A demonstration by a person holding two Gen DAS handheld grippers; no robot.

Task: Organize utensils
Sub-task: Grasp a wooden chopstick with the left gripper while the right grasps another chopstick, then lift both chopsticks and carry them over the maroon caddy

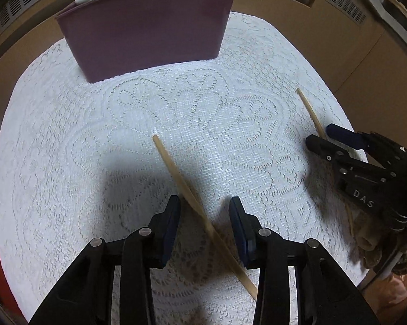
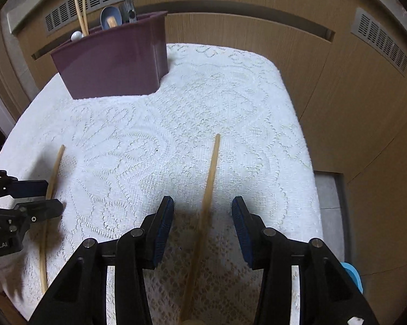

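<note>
Left claw (image 1: 204,216): jaws parted at a moderate width, blue pads facing each other, nothing gripped. Between the jaws, one pale wooden chopstick (image 1: 176,170), slim and straight, flat on the white lace cloth (image 1: 67,140) that covers the desk. Stick set diagonally across the gap, close against the left pad; contact with that pad not clear. Blunt tip ahead of the claw, other end back beneath the right finger.

Right claw (image 2: 202,214): jaws likewise parted at a moderate width, pads clear on both sides of a second wooden chopstick (image 2: 211,173). Same pale tan wood, thin, slightly tapered, near the middle of the gap, tip ahead of the claw, near portion blurred. Not clamped.

Ahead of both claws, at the far side of the cloth: a purple plastic utensil holder (image 2: 114,62), upright, plain-walled, wider at the rim. Inside it, upright: two more chopsticks (image 2: 81,16), a blue spoon (image 2: 109,17), a white rounded utensil end (image 2: 76,36), and a dark grey implement (image 2: 128,8).

Seen from the right wrist, left claw to the far left, astride its chopstick. Seen from the left wrist, right claw (image 1: 321,136) to the far right, astride the other chopstick.
</note>
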